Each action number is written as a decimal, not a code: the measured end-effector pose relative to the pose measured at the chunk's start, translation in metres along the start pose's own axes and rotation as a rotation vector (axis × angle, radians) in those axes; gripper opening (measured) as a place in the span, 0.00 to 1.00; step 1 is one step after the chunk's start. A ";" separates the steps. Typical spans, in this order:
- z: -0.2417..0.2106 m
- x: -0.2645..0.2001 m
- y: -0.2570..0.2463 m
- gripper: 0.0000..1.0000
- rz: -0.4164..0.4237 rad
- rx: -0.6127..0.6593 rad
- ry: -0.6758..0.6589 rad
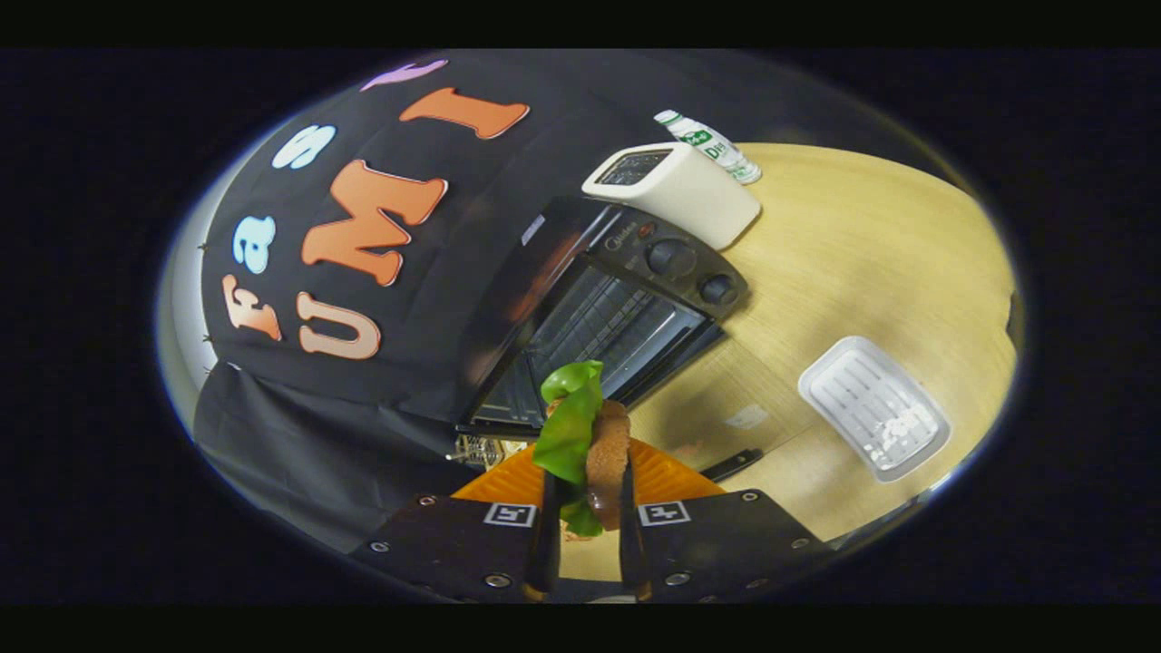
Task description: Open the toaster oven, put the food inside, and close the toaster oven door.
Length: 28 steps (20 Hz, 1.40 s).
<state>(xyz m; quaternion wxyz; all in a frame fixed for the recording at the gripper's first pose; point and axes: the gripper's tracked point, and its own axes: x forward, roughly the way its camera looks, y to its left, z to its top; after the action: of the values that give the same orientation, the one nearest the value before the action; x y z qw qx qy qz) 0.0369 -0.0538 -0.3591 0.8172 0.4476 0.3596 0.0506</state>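
Note:
The black toaster oven [626, 290] stands on the wooden table against the booth wall. Its glass door [717, 408] is folded down flat, and the wire rack inside shows. The door's dark handle [735, 464] lies at the outer edge. My gripper [590, 494] is shut on the food [594, 435], a sandwich piece with brown bread and a green lettuce leaf. The food stands upright between both fingers, lifted off the table, with its top just short of the oven's opening.
A white toaster [680, 190] stands beside the oven's knob side, with a small bottle [712, 145] beyond it. A white ridged tray [871, 408] lies on the table past the open door. An orange ribbed thing [667, 476] sits just beyond my fingers, under the food.

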 end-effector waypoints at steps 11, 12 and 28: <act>0.002 0.065 0.014 0.27 0.068 0.229 -0.188; 0.007 0.068 0.017 0.27 0.078 0.254 -0.217; 0.044 0.137 0.029 0.27 0.104 0.307 -0.402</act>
<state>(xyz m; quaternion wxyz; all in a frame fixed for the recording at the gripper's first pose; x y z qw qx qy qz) 0.1723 -0.0119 -0.3965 0.7911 0.5853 0.1699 -0.0529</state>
